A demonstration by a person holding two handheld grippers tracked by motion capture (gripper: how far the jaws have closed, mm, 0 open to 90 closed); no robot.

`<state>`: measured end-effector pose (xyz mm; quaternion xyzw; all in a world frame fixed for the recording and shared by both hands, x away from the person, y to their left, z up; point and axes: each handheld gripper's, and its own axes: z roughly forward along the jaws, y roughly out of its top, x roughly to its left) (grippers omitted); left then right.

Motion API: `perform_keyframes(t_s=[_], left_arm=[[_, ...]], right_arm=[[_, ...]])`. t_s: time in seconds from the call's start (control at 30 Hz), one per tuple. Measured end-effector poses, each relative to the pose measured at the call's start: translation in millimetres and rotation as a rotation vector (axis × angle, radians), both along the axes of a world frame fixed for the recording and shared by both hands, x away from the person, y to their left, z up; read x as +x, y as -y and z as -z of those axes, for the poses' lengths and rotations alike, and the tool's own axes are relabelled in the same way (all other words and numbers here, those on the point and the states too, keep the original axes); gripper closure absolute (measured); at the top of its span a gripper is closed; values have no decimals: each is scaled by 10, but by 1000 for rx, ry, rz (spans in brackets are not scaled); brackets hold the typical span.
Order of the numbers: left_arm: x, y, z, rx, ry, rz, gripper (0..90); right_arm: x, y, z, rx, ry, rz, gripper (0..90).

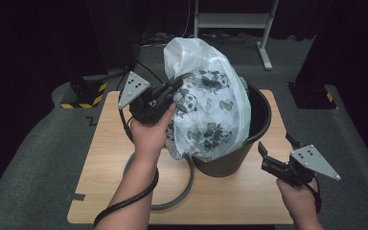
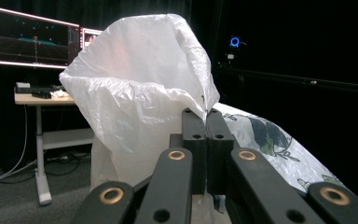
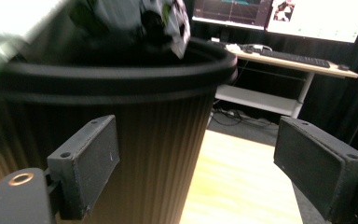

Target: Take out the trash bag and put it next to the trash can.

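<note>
High view: nearest us, our right tool (image 1: 274,154) hangs low beside the bin (image 1: 261,120), jaws spread wide with nothing between them, so it is free to take the rim or the bag (image 1: 206,103) where help is needed. In the right gripper view the ribbed wall of the bin stands just ahead of the left pad (image 3: 91,161), the bench (image 3: 240,186) showing pale between the jaws. Further in, our left tool (image 1: 175,88) is pressed together on a fold of the bag, lifting its mouth above the bin; we judge this keeps the liner open and off the rim while it is seated. The left gripper view shows the thin white plastic caught between the two pads (image 2: 195,123). A grey ring (image 1: 184,189) lies on the bench beside the bin, probably a hoop to clamp the bag.
</note>
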<state>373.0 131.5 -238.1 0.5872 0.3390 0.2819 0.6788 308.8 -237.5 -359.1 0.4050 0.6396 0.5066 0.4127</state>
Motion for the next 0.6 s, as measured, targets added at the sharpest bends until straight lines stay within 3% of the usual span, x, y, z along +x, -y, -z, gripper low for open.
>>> perform_keyframes(t_s=[0.33, 0.6], left_arm=[[-34, 55, -34, -6, 30, 10, 891], [-54, 117, -80, 2, 58, 17, 891]], right_arm=[[197, 4, 452, -22, -66, -22, 134], [356, 115, 847, -23, -133, 12, 135]])
